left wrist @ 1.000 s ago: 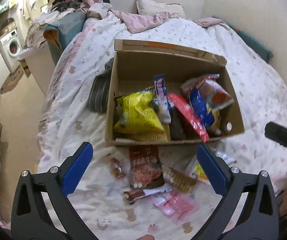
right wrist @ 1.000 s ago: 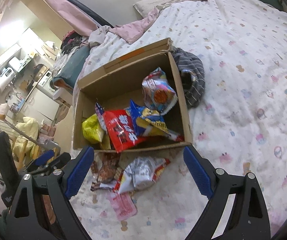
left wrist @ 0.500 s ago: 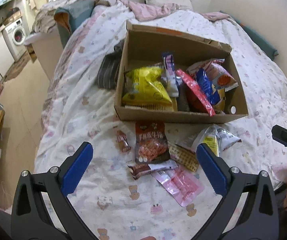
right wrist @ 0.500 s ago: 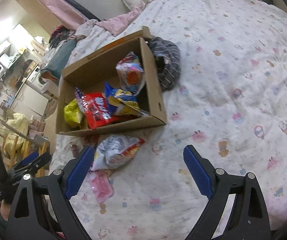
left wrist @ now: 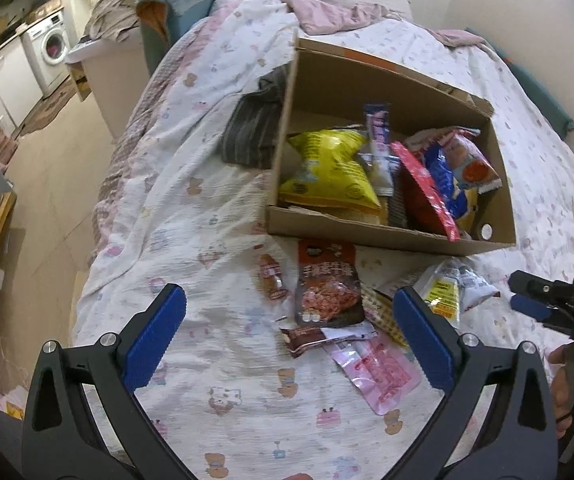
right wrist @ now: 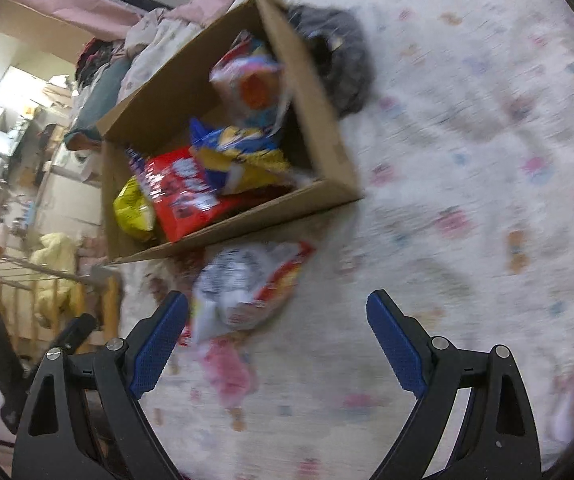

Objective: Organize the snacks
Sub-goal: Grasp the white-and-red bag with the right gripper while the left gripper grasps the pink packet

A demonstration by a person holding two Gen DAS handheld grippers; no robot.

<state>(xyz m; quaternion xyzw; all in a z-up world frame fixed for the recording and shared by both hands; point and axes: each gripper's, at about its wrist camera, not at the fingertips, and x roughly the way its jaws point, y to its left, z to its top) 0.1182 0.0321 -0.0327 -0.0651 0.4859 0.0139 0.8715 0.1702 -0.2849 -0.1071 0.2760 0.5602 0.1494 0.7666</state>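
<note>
Task approx. half done, judged from layout. Box (left wrist: 387,236) sits on bed (left wrist: 191,208) and already holds several packs: yellow bag (left wrist: 329,170), red bag (left wrist: 423,188), blue bag (left wrist: 443,178), plus others behind. Left outside, on sheet just in front of box: brown pack (left wrist: 327,288), small bar (left wrist: 271,276), pink sachet (left wrist: 379,368), silver bag (left wrist: 453,286) and 2 or so more, partly overlapped; exact count unclear. Left gripper (left wrist: 289,334) jaws wide apart, empty, above loose pile. Right gripper (right wrist: 277,338) jaws wide apart, empty, with silver bag (right wrist: 243,292) just beyond its left pad; this view is motion-blurred, detail poor. Remaining: approx. 6 loose items to go into box. No grasp begun.
</note>
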